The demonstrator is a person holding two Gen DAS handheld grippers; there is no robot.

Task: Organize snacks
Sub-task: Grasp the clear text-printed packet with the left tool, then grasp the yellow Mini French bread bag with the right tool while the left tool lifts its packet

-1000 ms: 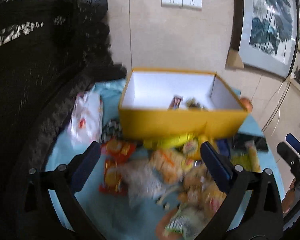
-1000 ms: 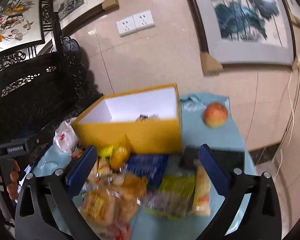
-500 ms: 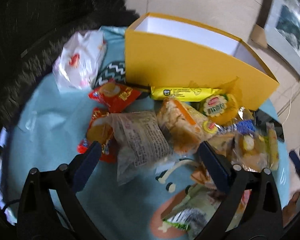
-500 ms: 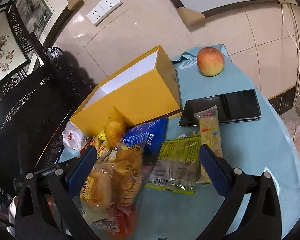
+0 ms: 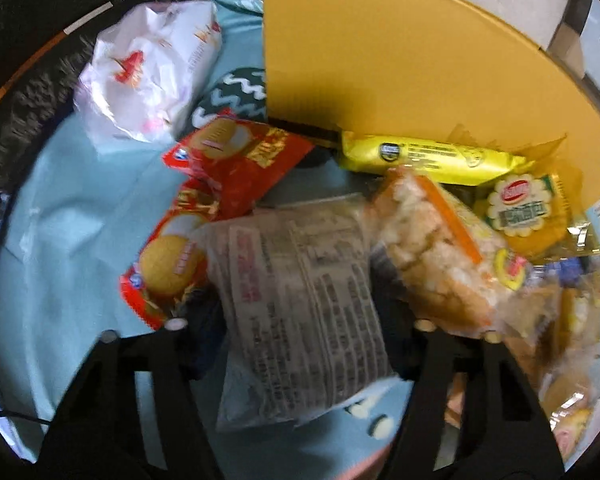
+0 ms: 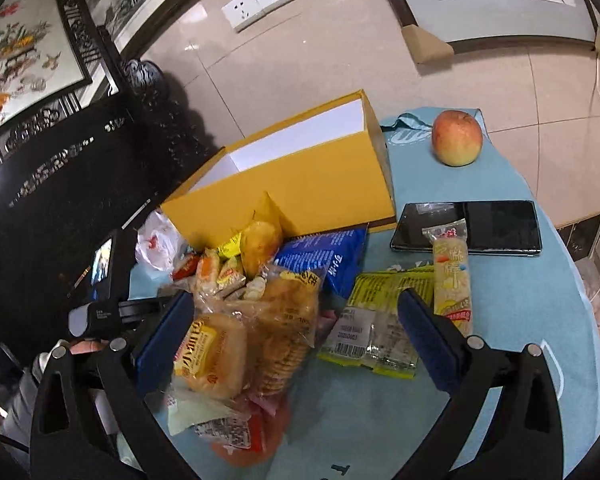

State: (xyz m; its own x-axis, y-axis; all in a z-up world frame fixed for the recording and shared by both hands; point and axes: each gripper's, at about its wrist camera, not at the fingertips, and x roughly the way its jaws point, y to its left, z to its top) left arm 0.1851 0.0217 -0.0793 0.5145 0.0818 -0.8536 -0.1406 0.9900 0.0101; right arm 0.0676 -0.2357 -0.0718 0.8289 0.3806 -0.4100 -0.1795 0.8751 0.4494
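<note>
In the left wrist view, the left gripper (image 5: 300, 320) has dropped from well above the table to sit right over the pile of wrapped snacks. Its jaws, wide a second ago, are closing around a clear plastic snack packet printed with small text (image 5: 300, 300), which lies in the centre of the frame between the fingers. Whether the pads press it yet cannot be told through the blur. The open yellow cardboard box (image 5: 400, 64) fills the upper right, just behind the pile on the light blue tablecloth (image 5: 72, 220).

In the right wrist view, the right gripper (image 6: 296, 328) hangs wide open and empty above a wrapped round bun (image 6: 212, 352) and stacked crackers at lower centre. The box stands at centre, an apple (image 6: 457, 138) at upper right.

The left side appears to be starting a pick, likely bound for the box.
</note>
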